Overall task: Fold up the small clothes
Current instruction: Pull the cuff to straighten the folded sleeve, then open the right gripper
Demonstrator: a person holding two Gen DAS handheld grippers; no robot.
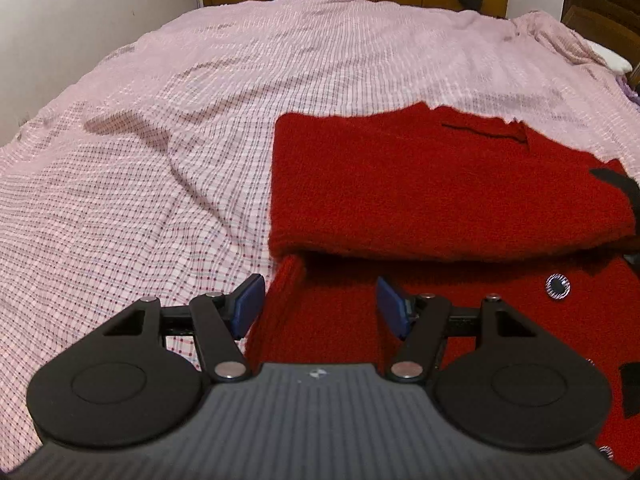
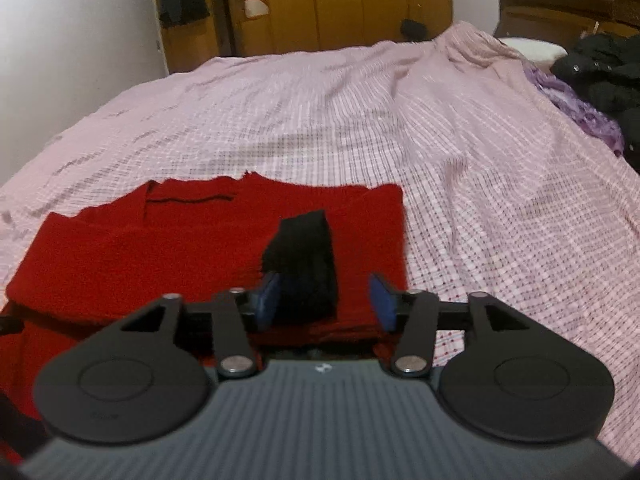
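A red knitted garment [image 1: 440, 184] lies on the pink checked bedsheet [image 1: 180, 120], its upper half folded down over a lower layer that carries a round button [image 1: 558, 286]. My left gripper [image 1: 320, 300] hovers open over the lower layer's left edge, with nothing pinched between its blue pads. In the right wrist view the same red garment [image 2: 160, 256] lies left of centre. A black cuff [image 2: 304, 256] rests on it. My right gripper [image 2: 324, 298] is open; the cuff lies between its fingers, close to the left pad [image 2: 268, 300] and well apart from the right one.
A wooden wardrobe [image 2: 340, 4] stands beyond the far edge of the bed. At the right are a dark headboard [image 2: 568, 4], a white pillow [image 2: 532, 50], purple cloth [image 2: 580, 112] and a heap of black clothes [image 2: 608, 72]. Wrinkled bedsheet [image 2: 480, 160] stretches around the garment.
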